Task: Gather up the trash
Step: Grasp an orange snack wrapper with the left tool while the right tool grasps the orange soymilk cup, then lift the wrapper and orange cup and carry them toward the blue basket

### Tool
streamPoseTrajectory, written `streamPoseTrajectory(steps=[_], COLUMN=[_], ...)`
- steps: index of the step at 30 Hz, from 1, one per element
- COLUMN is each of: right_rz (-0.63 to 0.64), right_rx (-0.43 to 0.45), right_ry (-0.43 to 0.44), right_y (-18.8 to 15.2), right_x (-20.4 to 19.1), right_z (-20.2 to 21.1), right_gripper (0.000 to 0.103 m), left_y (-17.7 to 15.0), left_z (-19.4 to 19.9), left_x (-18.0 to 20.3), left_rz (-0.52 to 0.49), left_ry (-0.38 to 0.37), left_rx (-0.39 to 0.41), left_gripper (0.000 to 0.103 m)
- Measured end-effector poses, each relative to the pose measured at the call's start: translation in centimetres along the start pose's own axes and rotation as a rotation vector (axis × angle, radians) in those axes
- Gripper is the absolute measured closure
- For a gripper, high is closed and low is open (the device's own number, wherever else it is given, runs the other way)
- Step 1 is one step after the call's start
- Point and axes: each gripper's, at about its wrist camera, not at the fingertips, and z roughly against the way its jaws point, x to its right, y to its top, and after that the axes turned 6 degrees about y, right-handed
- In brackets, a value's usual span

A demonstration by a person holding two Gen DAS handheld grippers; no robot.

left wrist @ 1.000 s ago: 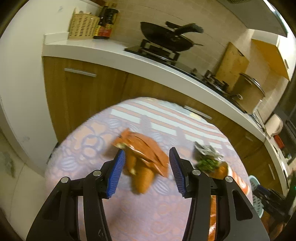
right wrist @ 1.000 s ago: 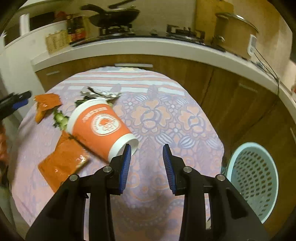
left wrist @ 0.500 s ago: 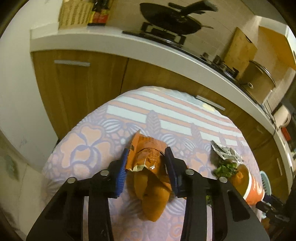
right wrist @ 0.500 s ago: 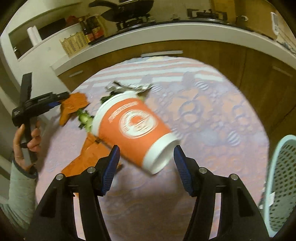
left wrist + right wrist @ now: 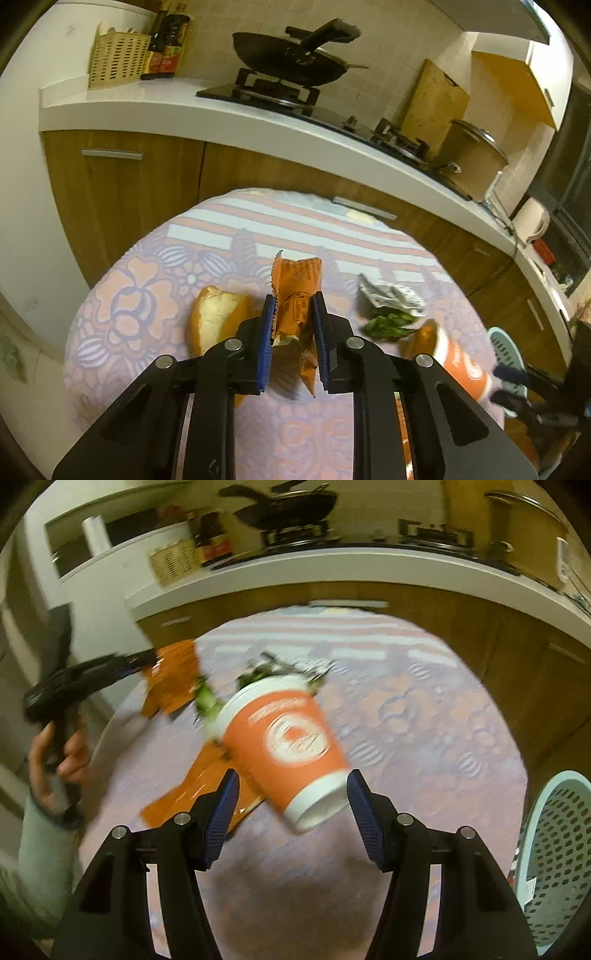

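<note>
L gripper (image 5: pixel 292 314): I've got jaws clamped on the orange wrapper (image 5: pixel 297 295), blue pads pressing both sides; wrapper sticks up past the tips, crumpled end hangs behind them. Seen from R cam, wrapper (image 5: pixel 173 672) is off the cloth, at the tip of the L tool.
R gripper (image 5: pixel 291 797): jaws spread wide, one pad each side of the orange cup (image 5: pixel 284 746). Contact w/ cup: can't tell, frame is blurred.
Cup: lying on its side on the table (image 5: pixel 424 738), white base twd my R cam, mouth twd the greens.
Other trash: peel piece (image 5: pixel 216 321) on cloth just L of the L jaw; crumpled foil (image 5: pixel 391 295) w/ greens (image 5: pixel 388 325) touching it, R of wrapper; 2nd flat orange packet (image 5: pixel 199 794) partly under cup.
Basket (image 5: pixel 554 856): pale blue, perforated, beside table at far R, below tabletop level.
Bkgd: wok (image 5: pixel 288 62) on hob, counter behind table.
</note>
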Motion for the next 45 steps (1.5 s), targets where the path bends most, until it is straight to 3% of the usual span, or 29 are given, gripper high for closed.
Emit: streamPoseTrajectory(steps=[2,9,11,17,32,36,40,45], right_rz=[0.001,0.043,0.061,0.072,-0.028,-0.057,-0.010,0.013], right_rx=[0.000,-0.082,-0.069,-0.043,0.090,0.046,0.044,-0.022], right_ry=[-0.006,0.037,0.030,0.031,-0.043,-0.044,-0.076,-0.107], right_y=[0.6,1.5,1.4,0.5,-1.5,-2.0,-2.3,-3.2], right_x=[0.8,0.3,-0.1,-0.1,2.8,3.2,1.8,1.4], right_z=[-0.9,-5.7,-6.0,-4.2,3.9,4.2,5.1,4.4], right_gripper=[0.027,0.026,0.027,0.044,0.050,0.051,0.051,0.046], left_y=[0.2,0.5,0.1,-0.9,-1.1,-1.4,-1.8,-2.2], left_z=[0.6,1.7,1.1,0.9,3.2,3.3,2.9,2.8], left_x=[0.3,0.9,0.6,0.3,7.0,8.5,8.9,8.6], left_rz=[0.002,0.031,0.046,0.066,-0.059,-0.085,-0.083,-0.075], left_ry=[-0.020,-0.154,-0.156,-0.182,-0.261,-0.276,-0.282,-0.288], left_rx=[0.011,-0.009,-0.035,-0.055,-0.016,-0.020,-0.034,-0.039], left_gripper=[0.085,0.085,0.085,0.085,0.085,0.085,0.085,0.085])
